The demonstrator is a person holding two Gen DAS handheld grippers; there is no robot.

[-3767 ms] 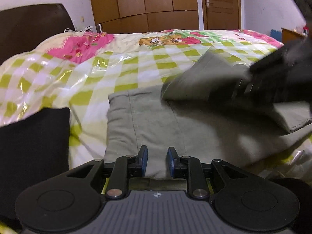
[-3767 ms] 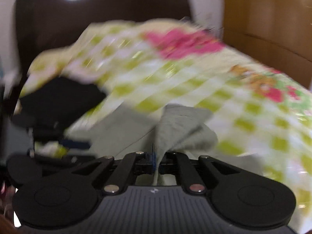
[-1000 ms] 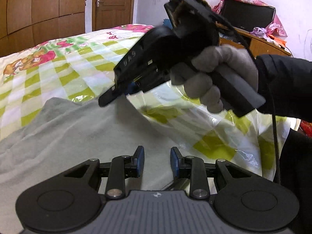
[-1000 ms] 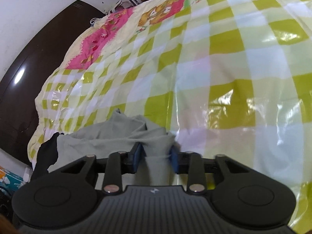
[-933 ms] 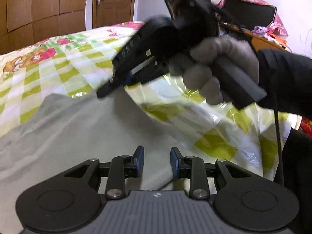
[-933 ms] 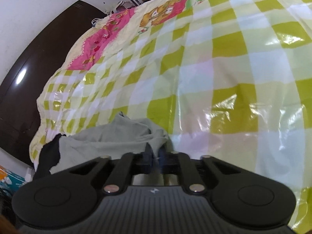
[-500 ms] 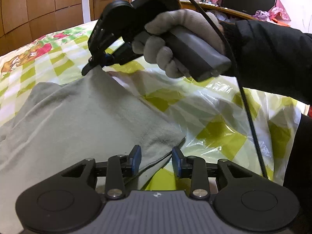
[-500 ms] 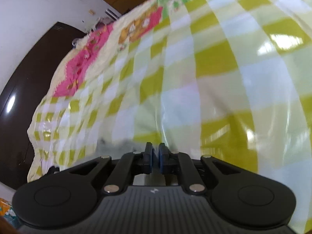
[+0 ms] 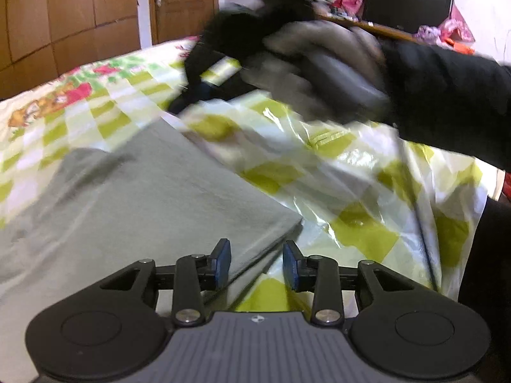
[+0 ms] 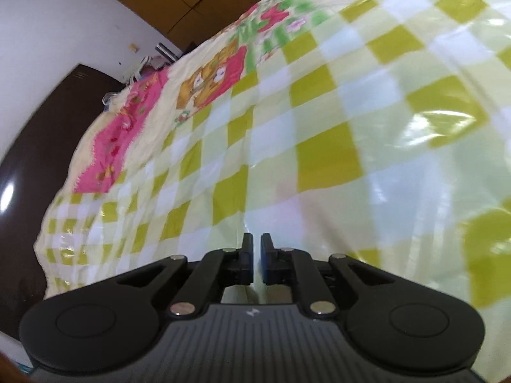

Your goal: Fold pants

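The grey-green pants (image 9: 143, 198) lie folded flat on the checked bedspread (image 9: 351, 191), with one corner pointing at my left gripper (image 9: 255, 255). That gripper is open, and the folded edge runs between its blue pads without being pinched. My right gripper (image 9: 191, 95) is a blur beyond the pants' far corner, held by a grey-gloved hand (image 9: 319, 73). In its own view the right gripper (image 10: 257, 242) has its jaws opening from a thin slit with nothing between them. No pants show in that view, only the bedspread (image 10: 319, 146).
A dark headboard (image 10: 32, 146) stands at one end of the bed. Wooden wardrobes (image 9: 64, 16) and a door (image 9: 182, 0) line the far wall. A desk with a dark monitor (image 9: 405, 6) is at the right. A black sleeve (image 9: 447, 95) crosses above the bed's edge.
The right gripper let go of the pants' corner and moved away over the bedspread. The pants dropped flat. The left gripper's jaws widened a little around the edge.
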